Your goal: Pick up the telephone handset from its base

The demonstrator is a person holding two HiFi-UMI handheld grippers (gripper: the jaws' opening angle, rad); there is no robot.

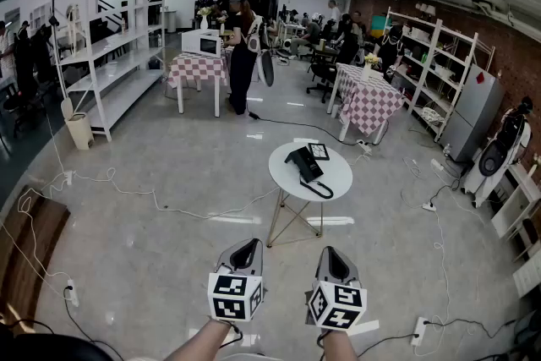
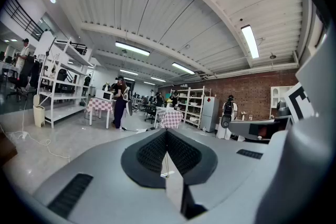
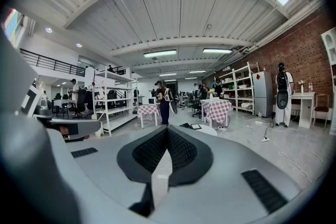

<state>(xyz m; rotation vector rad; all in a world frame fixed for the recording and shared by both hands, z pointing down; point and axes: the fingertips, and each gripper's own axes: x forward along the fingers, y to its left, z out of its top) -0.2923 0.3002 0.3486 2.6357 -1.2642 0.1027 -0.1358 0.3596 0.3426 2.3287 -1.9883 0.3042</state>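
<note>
A black telephone (image 1: 304,163) sits on a small round white table (image 1: 336,175) in the middle of the floor. Its handset lies on the base and a coiled cord (image 1: 321,190) loops toward the table's front edge. Both grippers hang low in the head view, well short of the table. My left gripper (image 1: 248,246) is shut with nothing in it, its pads meeting (image 2: 166,136). Beside it, my right gripper (image 1: 334,254) is also shut and empty (image 3: 167,136). In the right gripper view the table (image 3: 206,130) shows just beyond the jaw tips.
A small framed tablet (image 1: 319,151) lies behind the phone. Cables (image 1: 152,199) trail over the floor, and a power strip (image 1: 419,329) lies at right. Checkered tables (image 1: 370,101) and white shelves (image 1: 110,63) stand further back. A person (image 1: 241,55) stands by the far table.
</note>
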